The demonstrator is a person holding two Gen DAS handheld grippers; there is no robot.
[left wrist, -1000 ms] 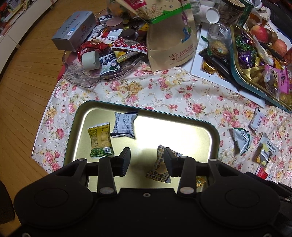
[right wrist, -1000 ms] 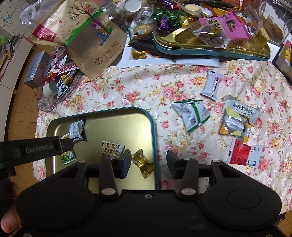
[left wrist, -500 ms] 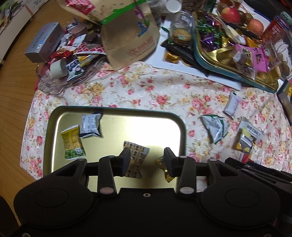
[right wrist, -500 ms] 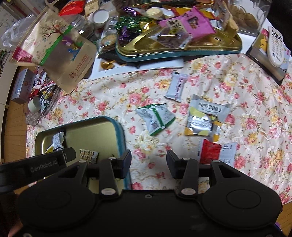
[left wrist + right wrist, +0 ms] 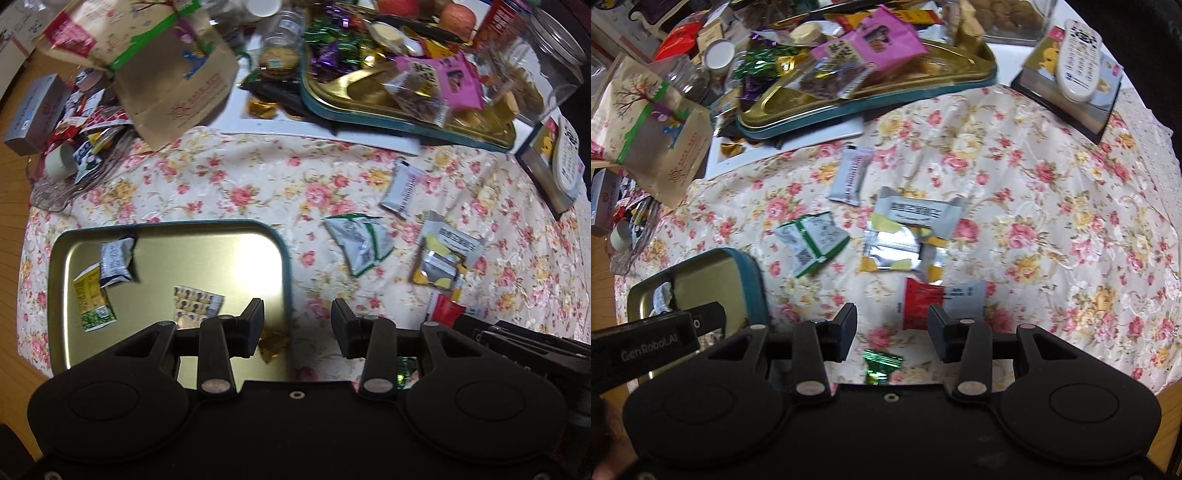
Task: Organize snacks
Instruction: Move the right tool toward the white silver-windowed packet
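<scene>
Empty right gripper [image 5: 892,323] above green candy [image 5: 881,363], red packet [image 5: 919,304]

The gold candy [image 5: 272,342] on the tray [image 5: 284,258] is half tucked behind the left tongs [image 5: 297,325]; the green candy [image 5: 881,363] slips under the right tongs [image 5: 892,322] body; the red packet [image 5: 919,302] is partly blocked too; print on the packets is too small and smeared to read; the brown paper bag [image 5: 646,125] runs off the left edge.
</scene>
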